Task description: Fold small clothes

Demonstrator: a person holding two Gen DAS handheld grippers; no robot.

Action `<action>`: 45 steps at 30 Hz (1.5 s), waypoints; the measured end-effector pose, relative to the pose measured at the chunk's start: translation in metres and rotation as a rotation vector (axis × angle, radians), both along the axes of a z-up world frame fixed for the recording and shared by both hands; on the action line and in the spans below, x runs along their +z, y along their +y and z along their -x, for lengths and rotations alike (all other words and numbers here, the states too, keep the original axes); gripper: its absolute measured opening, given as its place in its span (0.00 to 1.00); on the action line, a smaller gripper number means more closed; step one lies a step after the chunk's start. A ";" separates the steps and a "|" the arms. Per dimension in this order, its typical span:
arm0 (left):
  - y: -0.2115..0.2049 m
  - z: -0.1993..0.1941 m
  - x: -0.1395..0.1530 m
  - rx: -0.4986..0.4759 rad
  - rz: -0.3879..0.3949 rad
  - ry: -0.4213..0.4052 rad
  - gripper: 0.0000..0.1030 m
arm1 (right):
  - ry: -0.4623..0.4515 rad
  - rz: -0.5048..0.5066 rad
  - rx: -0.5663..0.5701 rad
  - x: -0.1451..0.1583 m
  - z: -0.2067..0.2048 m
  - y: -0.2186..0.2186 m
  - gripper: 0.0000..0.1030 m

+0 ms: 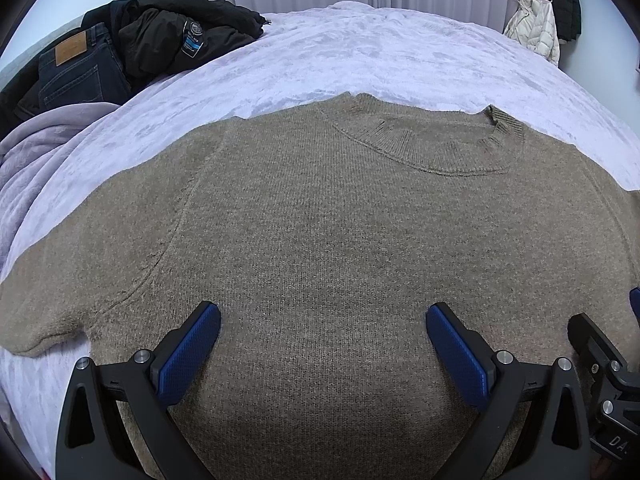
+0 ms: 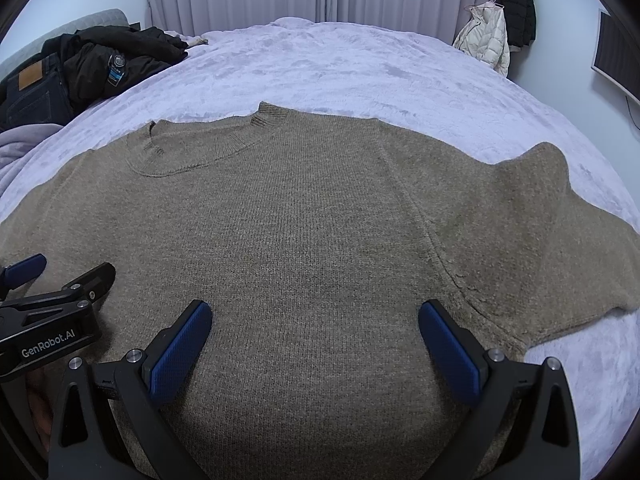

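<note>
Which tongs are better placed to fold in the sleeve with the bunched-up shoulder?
Probably the right tongs. They hang open over the sweater, and the bunched sleeve lies on their own side. The left tongs, also open, sit farther away.

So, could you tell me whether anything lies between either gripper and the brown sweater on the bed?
Nothing visible does. The brown sweater lies flat on the bed, and both the left gripper and right gripper hang open directly over its lower body. The jeans and black jacket sit far off.

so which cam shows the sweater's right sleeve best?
Right wrist: the sweater's right sleeve lies in view, bunched at the shoulder, out to the frame edge. Left wrist shows only a cropped sliver of it.
</note>
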State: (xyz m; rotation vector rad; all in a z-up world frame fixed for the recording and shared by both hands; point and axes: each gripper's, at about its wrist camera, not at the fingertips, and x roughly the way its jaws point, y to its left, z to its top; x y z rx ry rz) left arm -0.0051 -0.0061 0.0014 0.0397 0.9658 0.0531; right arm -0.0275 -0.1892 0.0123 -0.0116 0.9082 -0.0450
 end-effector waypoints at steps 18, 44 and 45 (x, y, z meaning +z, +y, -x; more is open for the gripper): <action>-0.007 0.002 0.009 0.030 -0.049 0.021 1.00 | 0.005 0.003 0.001 0.001 0.000 0.000 1.00; -0.185 -0.002 0.062 -0.225 0.104 0.054 1.00 | -0.070 0.000 -0.229 0.063 0.058 -0.197 1.00; -0.191 -0.003 0.059 -0.229 0.104 0.065 1.00 | -0.061 -0.013 -0.274 0.061 0.062 -0.218 0.99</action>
